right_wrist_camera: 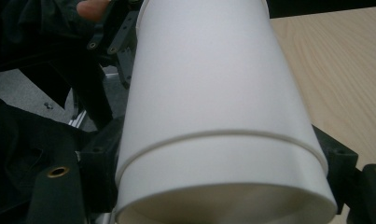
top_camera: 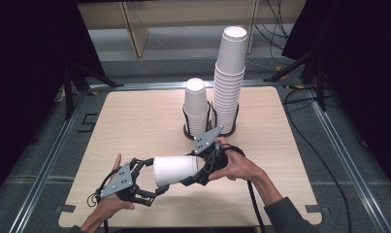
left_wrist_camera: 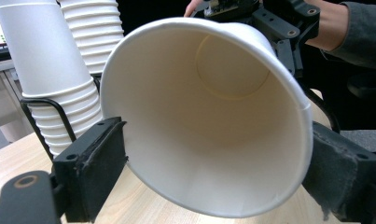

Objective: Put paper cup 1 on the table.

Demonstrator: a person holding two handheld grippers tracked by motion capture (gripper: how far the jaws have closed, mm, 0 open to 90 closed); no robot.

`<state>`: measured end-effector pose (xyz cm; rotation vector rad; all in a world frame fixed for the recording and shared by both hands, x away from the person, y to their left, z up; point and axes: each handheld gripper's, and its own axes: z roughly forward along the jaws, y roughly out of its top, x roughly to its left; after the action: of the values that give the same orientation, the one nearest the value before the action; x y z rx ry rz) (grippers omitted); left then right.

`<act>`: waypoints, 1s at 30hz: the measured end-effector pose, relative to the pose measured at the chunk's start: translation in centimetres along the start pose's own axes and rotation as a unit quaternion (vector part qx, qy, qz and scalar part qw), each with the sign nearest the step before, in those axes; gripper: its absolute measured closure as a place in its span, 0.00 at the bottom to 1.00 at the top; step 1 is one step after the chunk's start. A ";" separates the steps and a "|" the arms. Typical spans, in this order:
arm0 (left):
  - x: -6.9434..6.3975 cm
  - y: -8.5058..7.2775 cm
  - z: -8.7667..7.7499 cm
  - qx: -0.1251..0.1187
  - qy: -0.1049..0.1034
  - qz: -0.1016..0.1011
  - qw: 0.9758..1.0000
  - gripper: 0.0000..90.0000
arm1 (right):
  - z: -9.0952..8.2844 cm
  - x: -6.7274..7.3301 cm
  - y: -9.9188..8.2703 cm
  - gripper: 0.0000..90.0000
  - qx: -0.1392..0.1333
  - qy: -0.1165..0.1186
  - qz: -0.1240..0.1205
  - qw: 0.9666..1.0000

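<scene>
A white paper cup [top_camera: 174,170] lies on its side at lower centre of the high view, above the bench [top_camera: 135,116]. The left claw [top_camera: 152,177] grips its open rim; the right claw [top_camera: 195,170] grips its base end. Two cup stacks [top_camera: 227,82] stand behind.

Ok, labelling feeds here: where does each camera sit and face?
High view: above the person's side, facing forward and down at the table; both forearms, left gripper, right gripper.
Left gripper view: rides the left gripper, looks into the mouth of the paper cup; own jaws, the other hand beyond.
Right gripper view: rides the right gripper, looks along the paper cup's outside; own jaws.
Shared: all show the paper cup.
</scene>
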<state>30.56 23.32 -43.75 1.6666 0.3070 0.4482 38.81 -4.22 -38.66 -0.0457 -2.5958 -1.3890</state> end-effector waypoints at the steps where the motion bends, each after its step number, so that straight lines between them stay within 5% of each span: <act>1: 0.0 0.0 0.0 -0.001 0.001 0.001 1.000 0.15 | 0.0 -0.3 0.0 0.27 -0.007 0.002 -0.016 1.000; 3: 0.0 0.1 -0.1 -0.007 0.001 0.004 1.000 0.14 | -0.1 -0.2 -0.1 0.27 -0.009 0.009 0.000 1.000; 6: 0.0 0.1 -0.1 -0.007 0.002 0.003 1.000 0.13 | -0.2 -0.4 -0.2 0.27 -0.016 0.011 -0.017 1.000; 17: 0.1 0.0 -0.1 -0.004 0.015 0.006 1.000 0.01 | -0.3 -0.7 -0.5 0.27 -0.022 0.022 -0.022 0.999; 30: -0.2 -0.1 0.6 -0.006 -0.004 0.014 1.000 0.03 | 0.9 -0.5 -0.3 0.27 -0.013 0.042 -0.018 0.999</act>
<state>30.60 22.73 -43.98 1.6622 0.2754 0.4635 39.14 -3.62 -39.44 0.0556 -2.5224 -1.4054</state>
